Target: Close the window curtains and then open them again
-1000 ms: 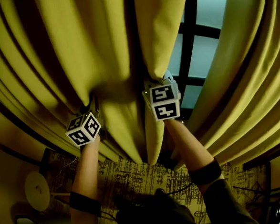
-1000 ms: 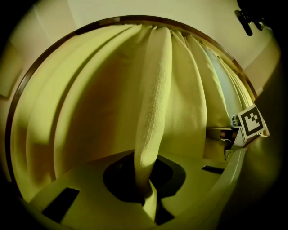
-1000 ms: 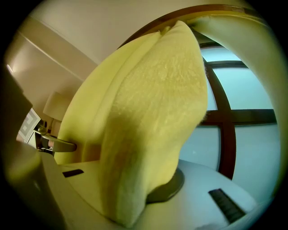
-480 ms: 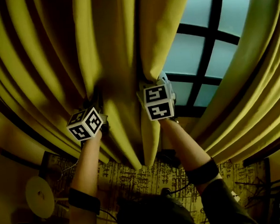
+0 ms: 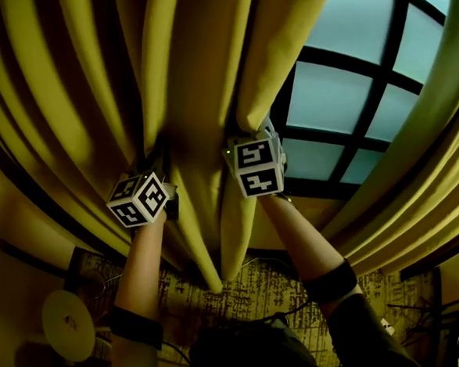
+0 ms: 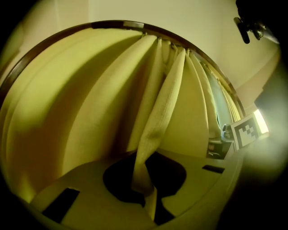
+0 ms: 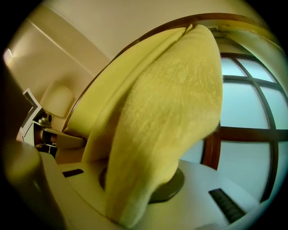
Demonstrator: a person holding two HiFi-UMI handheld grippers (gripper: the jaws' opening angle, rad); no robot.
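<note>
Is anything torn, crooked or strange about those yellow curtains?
Nothing looks torn or damaged. The yellow fabric curtain is only bunched into tight folds, because the left gripper and the right gripper each pinch a fold of it. The dark-framed window shows uncovered beside it.

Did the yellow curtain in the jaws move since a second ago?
Yes. The yellow curtain has slid left against the window frame, so more glass panes show to its right now.
</note>
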